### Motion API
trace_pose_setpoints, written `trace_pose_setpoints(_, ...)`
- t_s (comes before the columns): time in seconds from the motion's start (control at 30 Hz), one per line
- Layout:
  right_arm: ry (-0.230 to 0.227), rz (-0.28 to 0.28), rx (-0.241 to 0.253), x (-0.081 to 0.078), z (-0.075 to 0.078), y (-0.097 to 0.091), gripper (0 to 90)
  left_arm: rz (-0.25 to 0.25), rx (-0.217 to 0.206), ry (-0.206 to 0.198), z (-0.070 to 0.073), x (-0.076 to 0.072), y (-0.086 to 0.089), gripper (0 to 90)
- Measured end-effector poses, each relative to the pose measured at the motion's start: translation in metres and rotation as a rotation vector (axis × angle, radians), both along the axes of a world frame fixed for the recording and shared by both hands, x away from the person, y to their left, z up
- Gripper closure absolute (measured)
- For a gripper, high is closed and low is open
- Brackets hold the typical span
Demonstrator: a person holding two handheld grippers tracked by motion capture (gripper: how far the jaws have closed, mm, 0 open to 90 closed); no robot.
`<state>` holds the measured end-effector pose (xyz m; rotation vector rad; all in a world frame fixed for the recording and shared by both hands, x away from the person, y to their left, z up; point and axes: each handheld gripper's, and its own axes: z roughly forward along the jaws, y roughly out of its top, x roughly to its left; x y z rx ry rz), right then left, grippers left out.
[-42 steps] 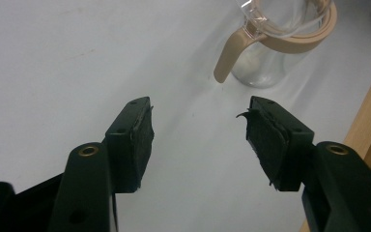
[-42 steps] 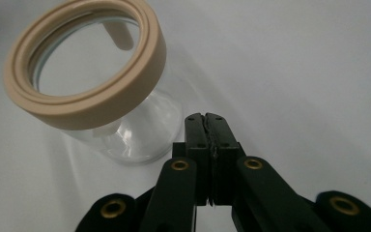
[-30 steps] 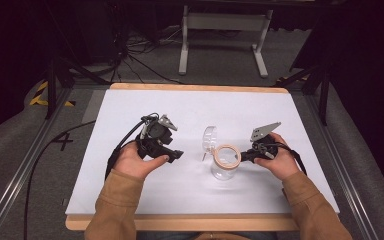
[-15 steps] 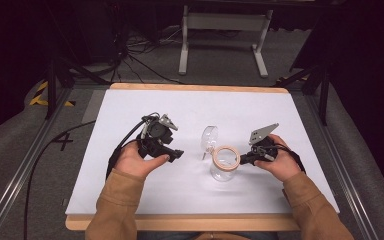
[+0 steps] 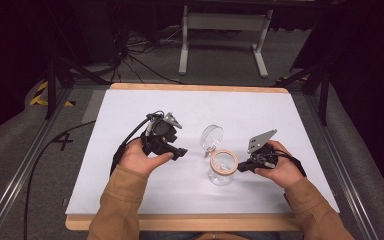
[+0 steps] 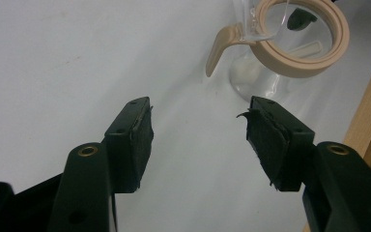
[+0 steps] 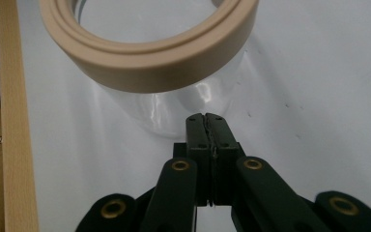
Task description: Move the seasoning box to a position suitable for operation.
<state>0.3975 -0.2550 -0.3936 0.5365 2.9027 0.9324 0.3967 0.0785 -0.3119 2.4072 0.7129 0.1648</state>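
A clear glass jar (image 5: pixel 222 173) with a beige rim (image 5: pixel 223 160) stands on the white table (image 5: pixel 145 102), right of centre. Its round clear lid (image 5: pixel 212 136) is swung up and back on its hinge. My left gripper (image 5: pixel 181 152) is open and empty, a short way left of the jar and pointing at it. In the left gripper view the jar (image 6: pixel 263 82) and its beige rim (image 6: pixel 314 60) lie beyond the spread pads (image 6: pixel 142 137). My right gripper (image 5: pixel 241 166) is shut on nothing. Its tips (image 7: pixel 206 118) are right at the jar's glass wall (image 7: pixel 174 108), under the rim (image 7: pixel 149 65).
The table's wooden front edge (image 5: pixel 190 222) runs close behind both hands and shows in the right gripper view (image 7: pixel 14 125). Cables (image 5: pixel 130 55) and a metal stand (image 5: pixel 222 22) lie on the floor beyond the table's far edge.
My right gripper has crept a little left and nearer, up to the jar's side. The left gripper and the jar have stayed put.
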Motion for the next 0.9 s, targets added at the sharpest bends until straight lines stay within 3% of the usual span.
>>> trace_pose_setpoints(0.73, 0.037, 0.096, 0.000, -0.018, -0.001, 0.017, 90.0, -0.015, -0.004, 0.000, -0.001, 0.005, -0.004, 43.4)
trace_pose_setpoints(0.9, 0.043, 0.112, 0.004, -0.020, 0.000, 0.019, 90.0, -0.016, -0.030, 0.020, -0.002, 0.009, -0.002, 51.6)
